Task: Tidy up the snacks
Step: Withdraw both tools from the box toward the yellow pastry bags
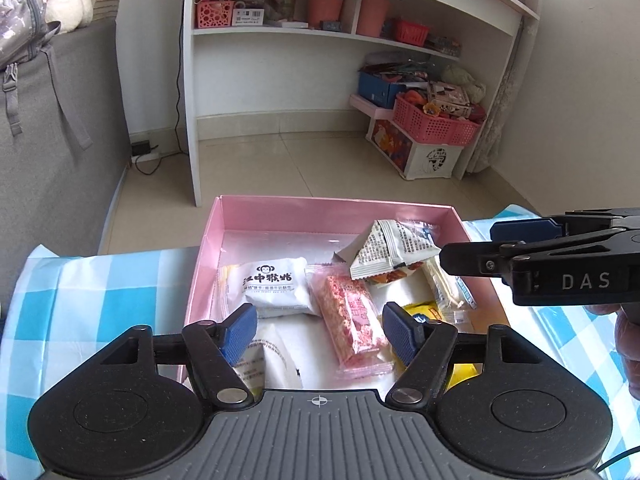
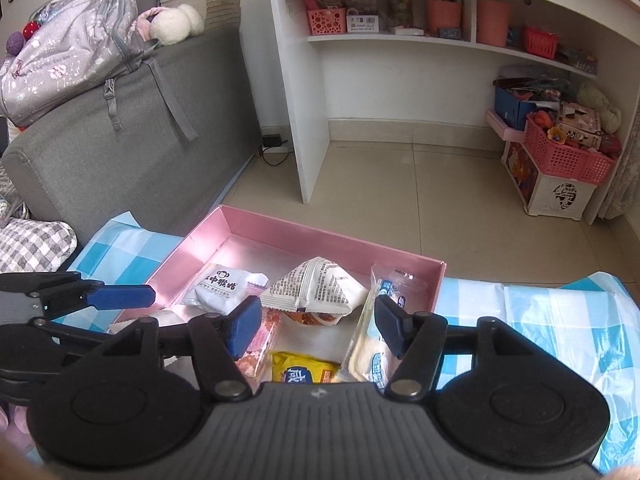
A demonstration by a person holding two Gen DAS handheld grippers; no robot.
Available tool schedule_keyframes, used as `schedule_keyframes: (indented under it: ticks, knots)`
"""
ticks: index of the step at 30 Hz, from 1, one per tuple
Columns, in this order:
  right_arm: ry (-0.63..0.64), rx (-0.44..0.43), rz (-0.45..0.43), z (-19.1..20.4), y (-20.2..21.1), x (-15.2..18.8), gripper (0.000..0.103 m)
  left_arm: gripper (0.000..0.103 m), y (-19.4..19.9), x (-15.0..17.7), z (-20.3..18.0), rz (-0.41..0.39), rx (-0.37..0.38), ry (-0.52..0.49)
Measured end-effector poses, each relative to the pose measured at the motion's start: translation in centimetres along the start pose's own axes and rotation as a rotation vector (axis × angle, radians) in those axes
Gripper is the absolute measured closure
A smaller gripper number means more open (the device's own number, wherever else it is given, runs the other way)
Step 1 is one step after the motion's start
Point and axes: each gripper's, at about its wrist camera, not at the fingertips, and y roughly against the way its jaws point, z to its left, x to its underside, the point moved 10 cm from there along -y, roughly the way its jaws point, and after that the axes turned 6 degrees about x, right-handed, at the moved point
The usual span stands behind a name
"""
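Both grippers hover over a pink box (image 1: 224,216) of snacks, jaws apart and grasping nothing. No earlier picture accompanies this moment.

Seen from the left wrist, the left gripper (image 1: 320,332) sits at 6 o'clock, its blue pads spread on either side of a pink crisped-rice bar (image 1: 354,320) lying in the box below. The right gripper (image 1: 468,246) enters from 3 o'clock over the box's right wall, with the letters "DAS" in white on its black body.

Inside the box, a white packet (image 1: 274,286) with a monkey-face logo and bold Chinese characters lies at 9 o'clock of the bar. A white triangular packet (image 1: 390,250) covered in fine print leans at 1 o'clock. A yellow packet (image 1: 426,314) peeks out by the right pad.

From the right wrist, the right gripper (image 2: 316,330) frames the yellow packet (image 2: 304,370), which shows one large Chinese character on a blue patch. A clear-wrapped cream bar (image 2: 370,344) lies against the box's right side, touching or just beside the right pad; I cannot tell which.

The box rests on a blue-and-white checked cloth (image 1: 100,300). Bare box floor lies open toward 12 o'clock, behind the packets. Checked cloth stretches free at 3 and 9 o'clock. Beyond the far rim, tiled floor (image 2: 440,200) runs to a white shelf unit (image 2: 304,120).
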Motion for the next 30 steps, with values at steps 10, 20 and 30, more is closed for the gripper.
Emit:
schedule_keyframes:
  ticks: [10,20,30]
  knots:
    - [-0.045,-0.023,0.019,0.3,3.6,2.6,0.022,0.013,5.1,3.1,1.1,0.015,-0.044,0.033]
    - [-0.057,-0.006,0.058,1.2,6.1,5.9,0.014,0.007,9.2,6.3,2.0,0.016,-0.097,0.046]
    - [-0.062,-0.018,0.079,2.9,7.2,9.2,0.01,0.006,11.6,9.9,2.3,-0.023,-0.136,-0.006]
